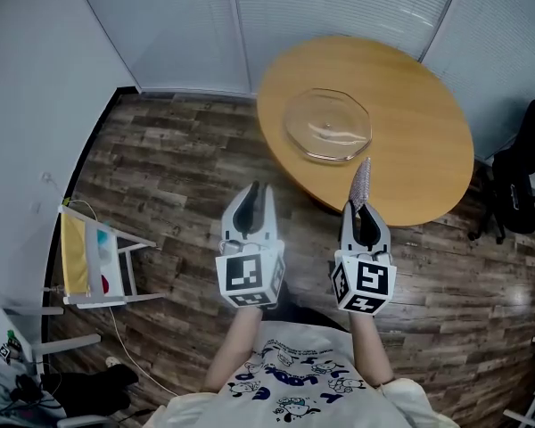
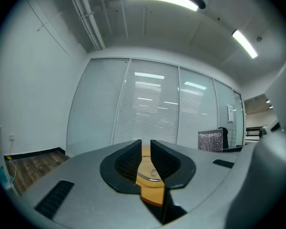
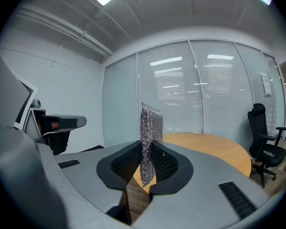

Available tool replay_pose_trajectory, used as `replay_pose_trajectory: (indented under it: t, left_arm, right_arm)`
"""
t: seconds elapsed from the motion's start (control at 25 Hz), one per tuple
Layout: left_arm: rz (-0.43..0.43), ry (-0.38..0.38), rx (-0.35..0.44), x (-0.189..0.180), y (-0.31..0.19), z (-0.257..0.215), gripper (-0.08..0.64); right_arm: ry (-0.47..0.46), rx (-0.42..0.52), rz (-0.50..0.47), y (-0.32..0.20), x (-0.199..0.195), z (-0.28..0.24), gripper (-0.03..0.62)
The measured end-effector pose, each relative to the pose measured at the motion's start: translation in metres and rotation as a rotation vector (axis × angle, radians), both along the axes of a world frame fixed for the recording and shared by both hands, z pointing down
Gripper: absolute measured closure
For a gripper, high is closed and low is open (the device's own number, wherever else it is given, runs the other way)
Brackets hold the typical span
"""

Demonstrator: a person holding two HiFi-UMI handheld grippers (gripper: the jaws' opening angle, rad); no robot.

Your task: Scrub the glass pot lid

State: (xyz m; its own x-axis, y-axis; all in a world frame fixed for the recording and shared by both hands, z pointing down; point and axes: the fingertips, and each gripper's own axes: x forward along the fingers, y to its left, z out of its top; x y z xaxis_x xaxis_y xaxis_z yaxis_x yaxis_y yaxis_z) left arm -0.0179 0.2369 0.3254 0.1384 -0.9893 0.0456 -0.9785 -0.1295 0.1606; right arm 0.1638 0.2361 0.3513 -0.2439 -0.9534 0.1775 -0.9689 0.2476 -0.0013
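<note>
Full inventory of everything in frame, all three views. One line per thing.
table: 1, round, light wood, upper right of the head view
glass pot lid: 1, clear, lying on the table, untouched
scouring pad: 1, silver mesh, sticking up from the right gripper's fingers
office chair: 1, black, right of the table
folding rack: 1, white with a yellow cloth, on the floor at left
floor: dark wood planks
blinds: pale, behind glass walls beyond the table
left gripper: grey, fingers narrowly apart, nothing between them, short of the table
right gripper: grey, clamped on the scouring pad, at the table's near edge
</note>
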Motion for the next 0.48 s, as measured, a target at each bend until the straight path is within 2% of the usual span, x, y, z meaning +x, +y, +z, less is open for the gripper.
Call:
replay_pose_trajectory:
  t: [0.48]
  left_arm:
    - [0.046,-0.001,-0.030,-0.004,-0.074,0.016,0.497]
  right_arm:
    - [0.005,-0.019,0.028,-0.069,-0.010,0.014,0.518]
